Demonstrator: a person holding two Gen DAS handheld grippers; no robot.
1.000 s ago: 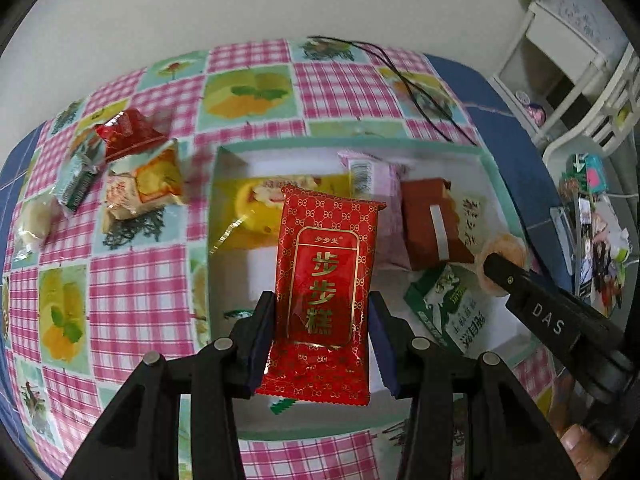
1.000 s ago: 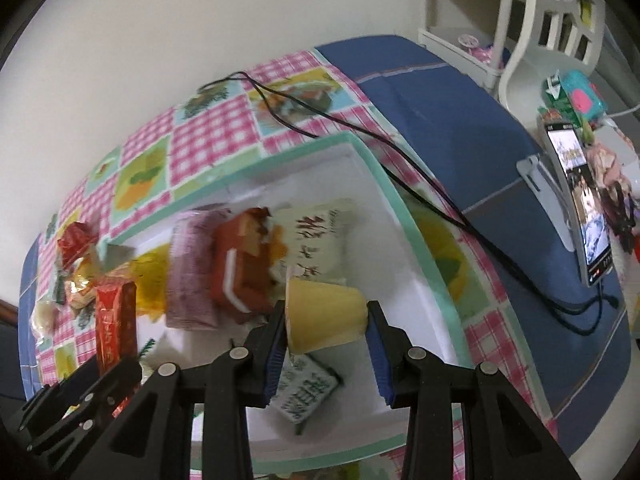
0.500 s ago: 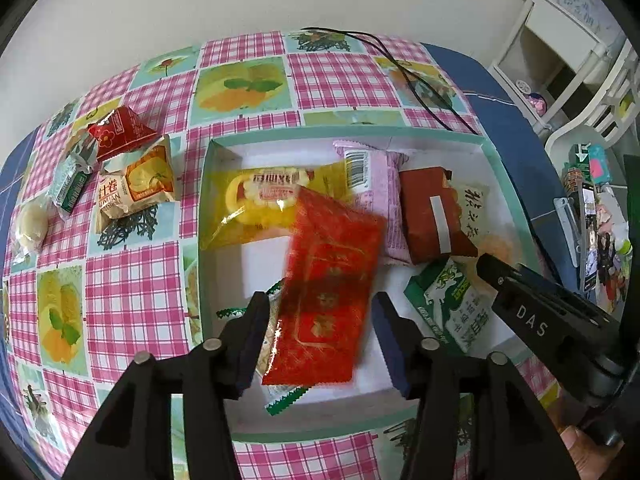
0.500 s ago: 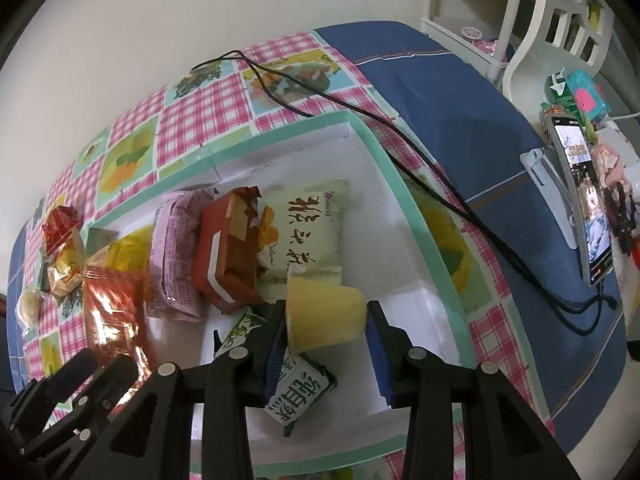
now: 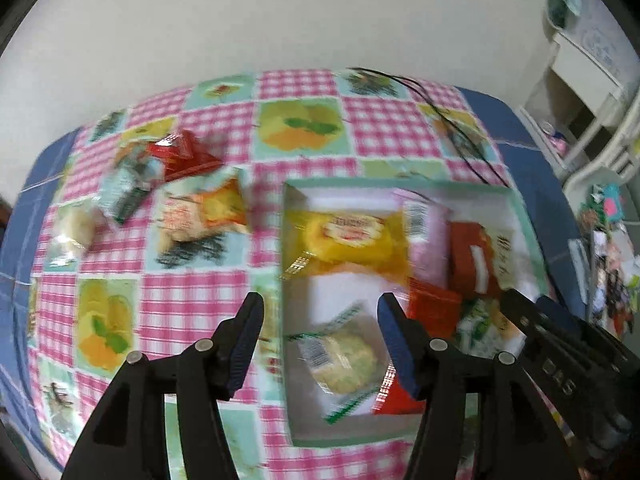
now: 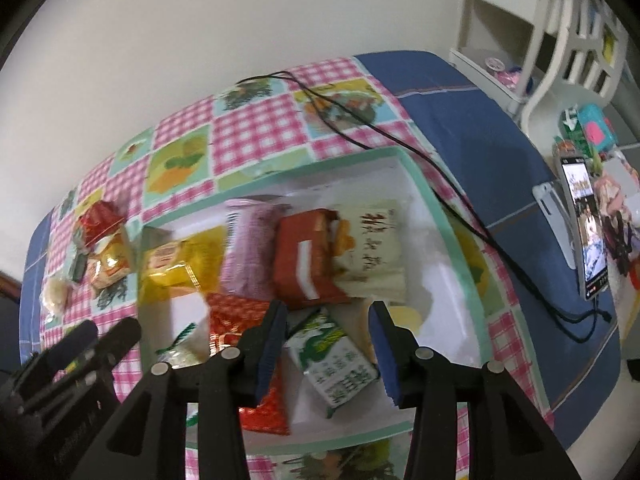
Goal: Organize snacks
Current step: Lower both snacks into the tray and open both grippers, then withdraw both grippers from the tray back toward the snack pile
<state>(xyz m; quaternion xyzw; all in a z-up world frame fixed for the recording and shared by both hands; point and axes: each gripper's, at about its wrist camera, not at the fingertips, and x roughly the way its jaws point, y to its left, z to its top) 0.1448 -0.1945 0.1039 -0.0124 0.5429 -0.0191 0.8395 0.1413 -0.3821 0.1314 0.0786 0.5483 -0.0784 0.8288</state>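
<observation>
A white tray with a mint-green rim (image 5: 286, 240) (image 6: 452, 232) holds several snack packets. My left gripper (image 5: 320, 312) hangs over the tray's left edge with its jaws opening and nothing between them. The red patterned packet (image 5: 432, 312) (image 6: 232, 316) lies loose in the tray, on a green-and-white packet (image 5: 340, 356). My right gripper (image 6: 329, 314) is above the tray's near right part, jaws opening, pads touching nothing. The yellow cup (image 6: 406, 316) rests in the tray, partly hidden behind the right finger. Another green-and-white packet (image 6: 332, 360) lies below that gripper.
Loose snacks lie on the checked cloth left of the tray: a red triangular packet (image 5: 180, 152), an orange-and-white one (image 5: 204, 216), a grey one (image 5: 124, 192). A black cable (image 6: 400, 140) skirts the tray's far right corner. A phone on a stand (image 6: 586, 232) and white furniture (image 6: 560, 40) stand right.
The left gripper let go of the red packet, which dropped into the tray, then shifted left and up. The right gripper opened off the yellow cup, which now lies in the tray.
</observation>
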